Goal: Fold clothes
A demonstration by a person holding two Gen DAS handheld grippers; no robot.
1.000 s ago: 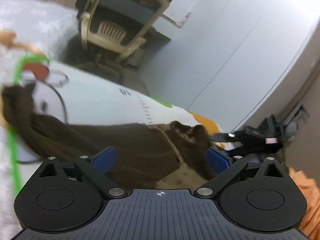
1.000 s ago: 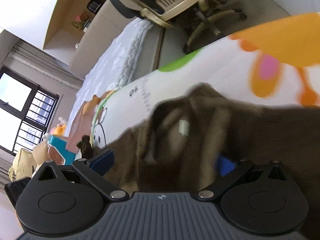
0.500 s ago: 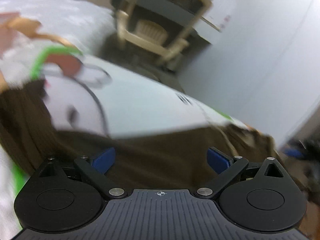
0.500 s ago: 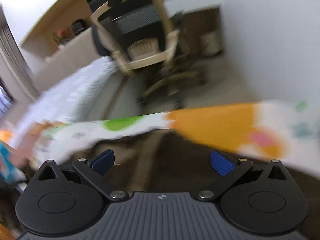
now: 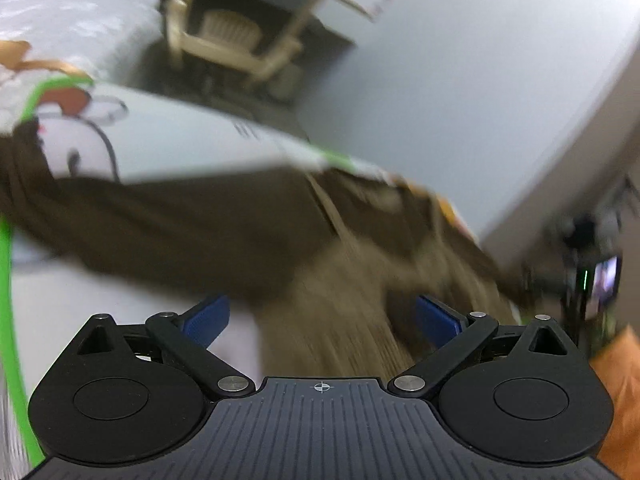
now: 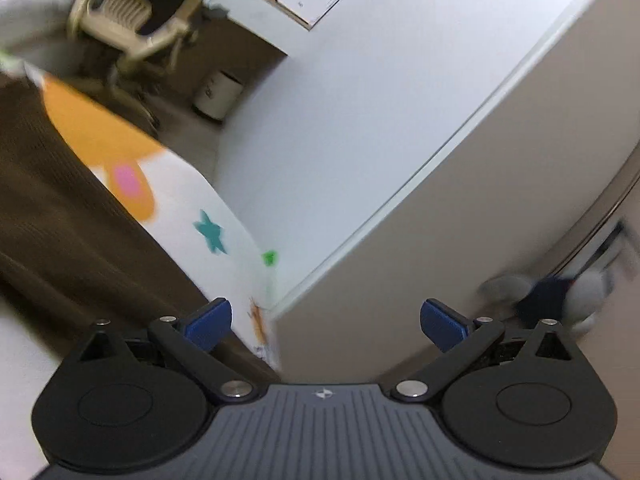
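Note:
A dark brown knitted garment (image 5: 168, 232) lies spread on a white cartoon-print sheet (image 5: 180, 144). My left gripper (image 5: 320, 318) is open just above it, its blue pads (image 5: 206, 318) wide apart over a lighter brown, blurred part of the cloth (image 5: 340, 300). In the right wrist view the same brown garment (image 6: 60, 216) fills the left side. My right gripper (image 6: 326, 320) is open and holds nothing; it hangs past the edge of the sheet (image 6: 208, 216), facing a white wall.
A beige office chair (image 5: 236, 40) stands beyond the bed, with a small bin (image 6: 218, 94) near it. A white cabinet wall (image 6: 400, 120) runs close on the right. Orange cloth (image 5: 616, 392) shows at the left view's lower right. A grey and dark plush shape (image 6: 560, 292) lies on the floor.
The right gripper has swung right, off the garment and toward the wall. The left gripper has moved forward and down over the garment. Both stayed open.

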